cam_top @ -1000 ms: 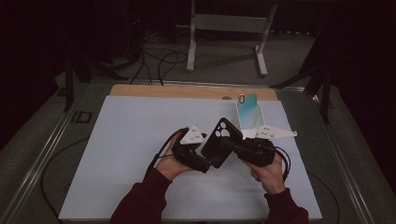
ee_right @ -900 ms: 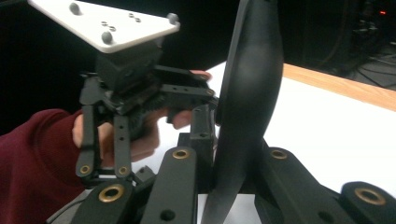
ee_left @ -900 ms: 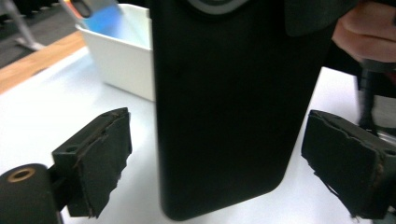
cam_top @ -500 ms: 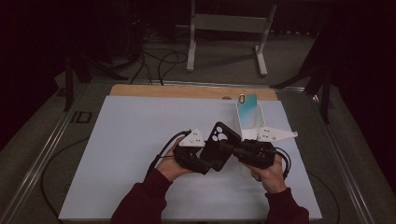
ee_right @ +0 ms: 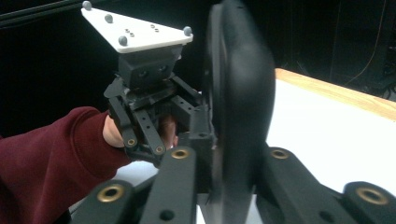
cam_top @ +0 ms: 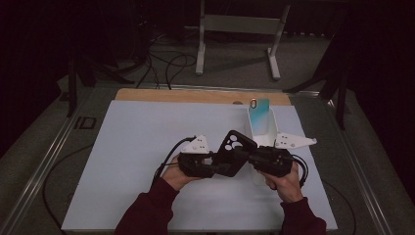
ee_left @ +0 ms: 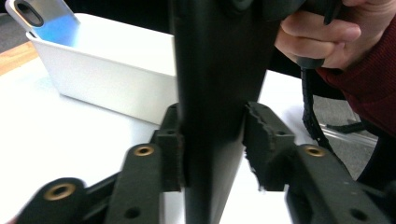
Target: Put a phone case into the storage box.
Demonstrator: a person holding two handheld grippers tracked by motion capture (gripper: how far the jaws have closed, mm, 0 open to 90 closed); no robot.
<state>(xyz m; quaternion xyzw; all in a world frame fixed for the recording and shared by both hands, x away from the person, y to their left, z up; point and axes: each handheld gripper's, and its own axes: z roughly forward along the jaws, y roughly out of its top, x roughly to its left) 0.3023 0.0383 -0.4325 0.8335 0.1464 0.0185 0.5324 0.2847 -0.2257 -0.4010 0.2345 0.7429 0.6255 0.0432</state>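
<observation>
Above the front half of the white worktop (cam_top: 147, 147), a little right of its middle, a black phone case (cam_top: 234, 152) hangs between two pairs of tongs. The right tongs (cam_top: 247, 157) are clenched on one end of it. The left tongs (cam_top: 215, 165) have just been closing with the case between the jaws; in the left gripper view one pad (ee_left: 173, 154) touches the case (ee_left: 219, 93) while the other pad (ee_left: 261, 140) stands a sliver off, so their grip is not yet made. Just behind the right hand (cam_top: 284, 183) a white tub (cam_top: 262, 132) stands near the worktop's far right corner, with a blue-backed phone (cam_top: 258, 110) leaning in it. A wooden strip (cam_top: 195, 96) runs along the far edge. The high view shows the case's camera cut-out. The right gripper view shows the case (ee_right: 238, 98) edge-on, with the left tongs (ee_right: 198, 126) and a dark red sleeve (ee_right: 51, 149) beyond
</observation>
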